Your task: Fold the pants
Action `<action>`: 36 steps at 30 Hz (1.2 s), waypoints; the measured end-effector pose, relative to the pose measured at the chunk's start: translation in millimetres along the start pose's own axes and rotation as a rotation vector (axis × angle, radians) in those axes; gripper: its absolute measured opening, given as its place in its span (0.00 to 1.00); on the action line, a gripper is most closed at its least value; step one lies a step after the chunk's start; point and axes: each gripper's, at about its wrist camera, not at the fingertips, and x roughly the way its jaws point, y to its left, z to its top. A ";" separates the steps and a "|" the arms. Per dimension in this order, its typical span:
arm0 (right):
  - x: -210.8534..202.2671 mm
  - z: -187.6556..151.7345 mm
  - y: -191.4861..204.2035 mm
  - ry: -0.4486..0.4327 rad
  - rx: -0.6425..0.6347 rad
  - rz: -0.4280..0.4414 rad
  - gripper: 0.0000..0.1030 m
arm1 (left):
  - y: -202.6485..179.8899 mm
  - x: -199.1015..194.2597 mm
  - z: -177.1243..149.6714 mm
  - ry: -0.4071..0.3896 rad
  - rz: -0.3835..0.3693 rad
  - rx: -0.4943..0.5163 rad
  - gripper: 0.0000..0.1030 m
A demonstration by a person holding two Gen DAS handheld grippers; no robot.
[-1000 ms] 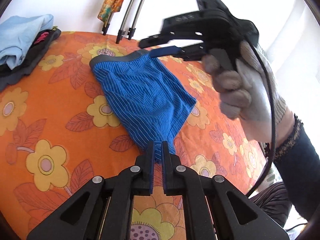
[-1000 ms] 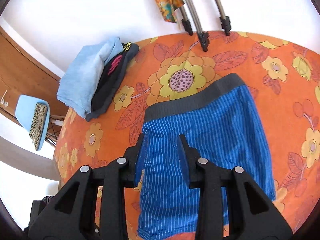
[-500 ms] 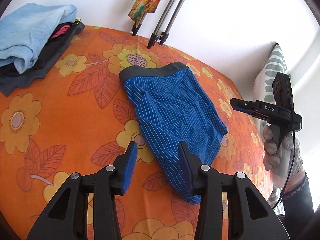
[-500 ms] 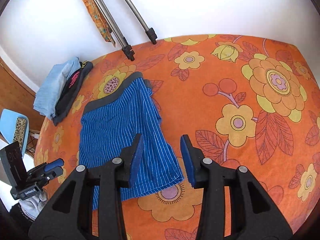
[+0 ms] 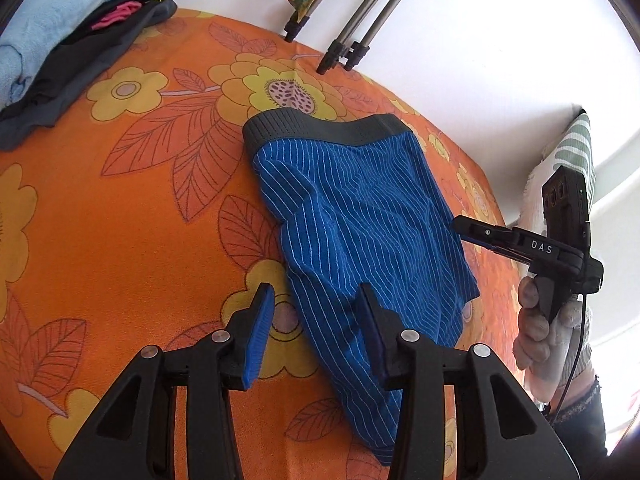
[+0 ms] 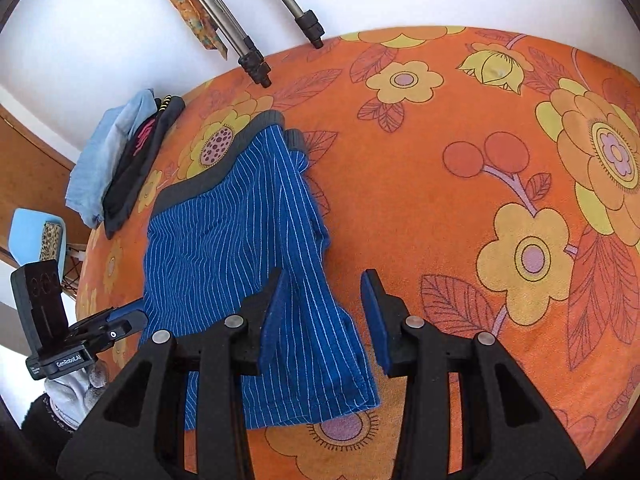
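Blue white-striped shorts (image 5: 360, 232) with a grey waistband (image 5: 320, 128) lie folded lengthwise on the orange flowered cover (image 5: 120, 216). They also show in the right wrist view (image 6: 240, 248). My left gripper (image 5: 316, 336) is open and empty, above the shorts' near hem end. My right gripper (image 6: 324, 320) is open and empty, over the hem's right corner. In the left wrist view the right gripper (image 5: 464, 226) hovers at the shorts' right edge. In the right wrist view the left gripper (image 6: 128, 320) sits at the shorts' left edge.
A pile of light blue and dark clothes (image 5: 60, 40) lies at the cover's far left corner. Tripod legs (image 5: 344, 52) stand at the far edge by the white wall. A striped cushion (image 5: 576, 152) lies to the right. A blue chair (image 6: 32, 236) stands beyond the cover.
The left gripper opened and let go of the shorts' hem a second ago. Both grippers have moved closer over the hem end since half a second ago. The shorts lie still.
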 end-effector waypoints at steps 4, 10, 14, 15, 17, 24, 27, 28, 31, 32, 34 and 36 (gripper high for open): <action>7.6 3.1 -4.2 0.010 -0.007 0.002 0.39 | -2.2 2.0 2.1 -0.011 0.012 0.019 0.39; 13.0 4.8 6.3 0.003 -0.082 0.008 0.40 | -4.0 6.9 5.4 -0.029 0.012 0.045 0.37; 15.7 3.3 13.6 0.000 -0.125 0.012 0.39 | -7.5 9.8 5.2 -0.030 0.022 0.067 0.28; 15.8 3.1 14.2 -0.001 -0.130 0.016 0.39 | -8.1 11.1 4.9 -0.030 0.028 0.071 0.24; 16.7 3.1 13.9 0.004 -0.130 0.031 0.28 | -9.6 12.1 5.3 -0.039 0.043 0.078 0.21; 19.8 1.5 12.1 0.013 -0.110 0.077 0.13 | -12.0 17.4 6.4 -0.040 0.051 0.090 0.07; 22.9 0.5 9.3 0.035 -0.075 0.133 0.06 | -14.1 16.1 6.6 -0.047 0.049 0.099 0.06; 23.3 0.0 10.0 0.033 -0.072 0.134 0.06 | -14.2 14.7 7.3 -0.053 0.046 0.099 0.06; 22.5 0.4 11.6 0.033 -0.067 0.140 0.06 | -12.0 9.5 9.2 -0.067 0.030 0.087 0.05; 22.2 0.8 10.3 0.032 -0.053 0.155 0.06 | -11.2 7.7 9.6 -0.070 0.025 0.083 0.05; 21.1 2.2 7.6 0.028 -0.031 0.166 0.05 | -9.3 3.9 10.4 -0.077 0.017 0.074 0.05; 18.6 3.1 7.1 0.021 -0.026 0.172 0.05 | -7.6 0.4 11.1 -0.083 0.011 0.064 0.05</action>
